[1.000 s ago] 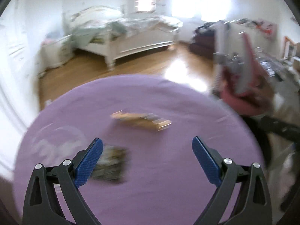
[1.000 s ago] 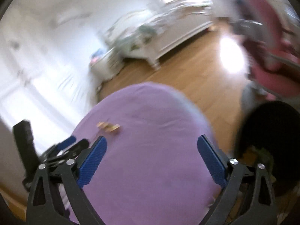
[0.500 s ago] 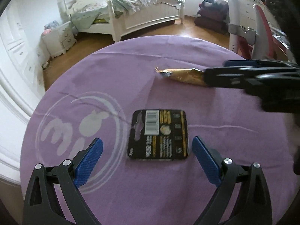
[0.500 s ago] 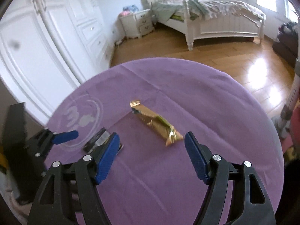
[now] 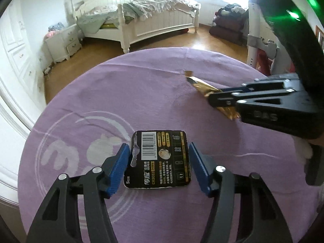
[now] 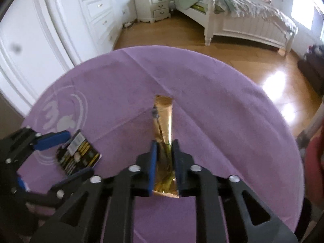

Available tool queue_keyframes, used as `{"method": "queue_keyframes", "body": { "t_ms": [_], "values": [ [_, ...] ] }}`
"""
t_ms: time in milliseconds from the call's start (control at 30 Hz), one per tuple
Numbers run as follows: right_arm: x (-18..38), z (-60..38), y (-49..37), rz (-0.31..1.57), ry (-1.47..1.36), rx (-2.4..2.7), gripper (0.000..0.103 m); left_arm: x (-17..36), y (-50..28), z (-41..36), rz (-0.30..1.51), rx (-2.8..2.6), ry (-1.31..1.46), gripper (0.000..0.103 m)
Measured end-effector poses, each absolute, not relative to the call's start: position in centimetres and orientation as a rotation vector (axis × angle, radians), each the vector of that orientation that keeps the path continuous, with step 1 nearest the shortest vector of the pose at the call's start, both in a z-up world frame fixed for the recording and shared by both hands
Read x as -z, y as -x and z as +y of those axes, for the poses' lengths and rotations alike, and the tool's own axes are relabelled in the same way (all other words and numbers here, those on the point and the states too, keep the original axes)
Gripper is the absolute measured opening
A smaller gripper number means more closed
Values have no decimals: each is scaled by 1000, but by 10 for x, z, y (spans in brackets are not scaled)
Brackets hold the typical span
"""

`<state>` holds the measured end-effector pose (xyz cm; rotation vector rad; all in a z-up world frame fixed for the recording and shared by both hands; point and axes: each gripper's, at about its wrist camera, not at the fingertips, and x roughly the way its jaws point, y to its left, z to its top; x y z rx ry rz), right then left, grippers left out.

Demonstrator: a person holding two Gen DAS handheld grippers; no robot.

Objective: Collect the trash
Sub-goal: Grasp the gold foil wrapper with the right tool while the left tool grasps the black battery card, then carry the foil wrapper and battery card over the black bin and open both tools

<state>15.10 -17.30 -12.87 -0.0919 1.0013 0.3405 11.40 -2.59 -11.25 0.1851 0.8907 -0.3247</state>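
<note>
A black battery card point(image 5: 160, 160) with a barcode lies on the purple tablecloth point(image 5: 121, 101). My left gripper point(image 5: 159, 151) is shut on its two side edges. It also shows in the right wrist view point(image 6: 79, 156), at the left. A long gold foil wrapper point(image 6: 164, 121) lies on the cloth, pointing away from me. My right gripper point(image 6: 164, 145) is shut on its near end. In the left wrist view the wrapper point(image 5: 202, 85) sticks out of the right gripper point(image 5: 212, 99) at the right.
The round table has a white printed logo point(image 5: 81, 151) at its left. Beyond it are wooden floor, a white bed point(image 5: 151, 18), a nightstand point(image 5: 62, 42) and white wardrobe doors point(image 6: 50, 30). A pink chair point(image 5: 263, 58) stands at the table's right.
Both grippers dropped down to the table and closed. The left one closed on the battery card, the right one on the near end of the gold wrapper.
</note>
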Motion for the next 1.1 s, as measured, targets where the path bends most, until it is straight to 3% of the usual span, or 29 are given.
{"method": "queue_keyframes", "body": {
  "t_ms": [200,400,700,1100],
  "values": [
    [108,-209,-107,941,-141,-405,12,107,-100,-9,869,358,-69,57],
    [78,-249,-53,810,-361,-440,12,65,-60,-22,774,438,-8,58],
    [26,-314,20,628,-471,-361,12,-7,-7,-110,604,610,-70,58],
    [0,-444,108,449,-555,-99,12,-29,11,-226,519,788,-113,58]
  ]
}}
